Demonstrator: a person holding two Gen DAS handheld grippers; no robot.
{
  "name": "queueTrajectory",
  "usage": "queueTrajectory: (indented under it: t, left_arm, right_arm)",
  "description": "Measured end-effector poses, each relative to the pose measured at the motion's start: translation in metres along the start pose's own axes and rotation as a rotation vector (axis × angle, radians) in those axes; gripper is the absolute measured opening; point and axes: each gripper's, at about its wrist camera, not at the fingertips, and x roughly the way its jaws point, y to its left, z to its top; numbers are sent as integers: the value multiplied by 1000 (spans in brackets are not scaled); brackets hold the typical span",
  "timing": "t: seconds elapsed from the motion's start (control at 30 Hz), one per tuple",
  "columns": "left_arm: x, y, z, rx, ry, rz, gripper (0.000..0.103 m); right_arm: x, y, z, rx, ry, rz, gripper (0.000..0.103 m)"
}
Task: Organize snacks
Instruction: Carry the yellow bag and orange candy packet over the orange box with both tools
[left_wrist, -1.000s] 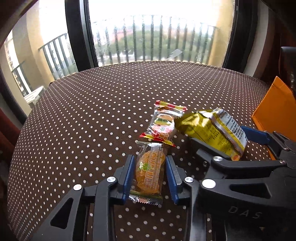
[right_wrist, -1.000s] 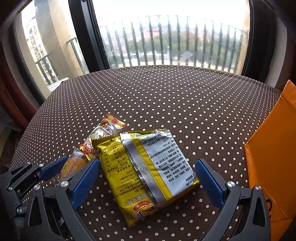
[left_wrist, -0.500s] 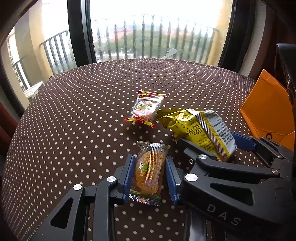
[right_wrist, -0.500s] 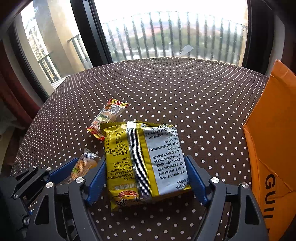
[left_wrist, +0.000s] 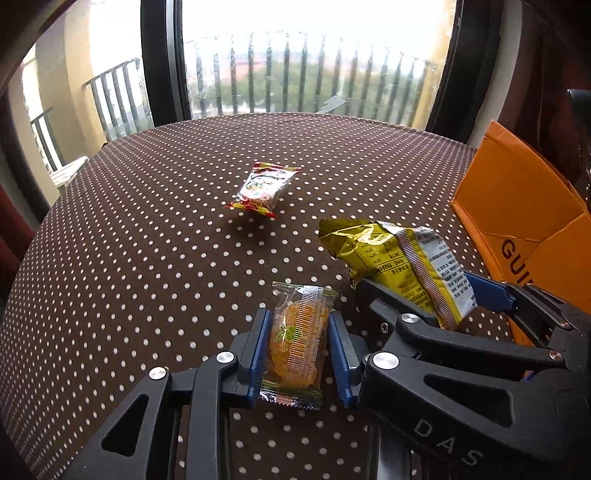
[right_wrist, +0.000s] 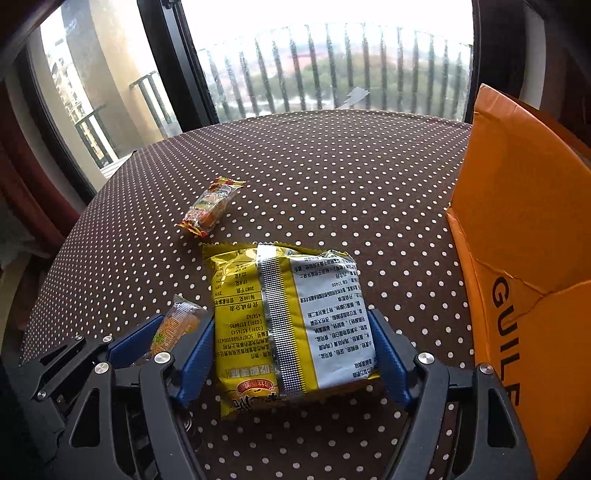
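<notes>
My left gripper (left_wrist: 297, 345) is shut on a small clear packet of orange candy (left_wrist: 297, 339) and holds it above the table. That packet also shows in the right wrist view (right_wrist: 175, 326). My right gripper (right_wrist: 293, 354) is shut on a yellow noodle packet (right_wrist: 291, 317), back side up, lifted off the table; it also shows in the left wrist view (left_wrist: 402, 266). A small red-edged snack packet (left_wrist: 262, 188) lies on the dotted tablecloth (left_wrist: 147, 240), farther out; it also shows in the right wrist view (right_wrist: 208, 210).
An open orange cardboard box (right_wrist: 524, 258) stands at the table's right edge, close to the right gripper; it also shows in the left wrist view (left_wrist: 517, 206). A window with balcony railing (left_wrist: 306, 74) lies beyond the round table's far edge.
Both grippers have risen and pulled back with their packets. The red-edged packet stays on the table and now lies apart from the other two.
</notes>
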Motion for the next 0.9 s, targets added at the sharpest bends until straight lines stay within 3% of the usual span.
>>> queueTrajectory:
  t: [0.5,0.9]
  left_arm:
    - [-31,-22,-8,-8,-47,31,30]
    - [-87,-44,-7,29,-145,57,30]
  right_arm:
    - [-28,-4,-7,11,-53,16,78]
    - [-76,-3,-6,7,-157,13,77]
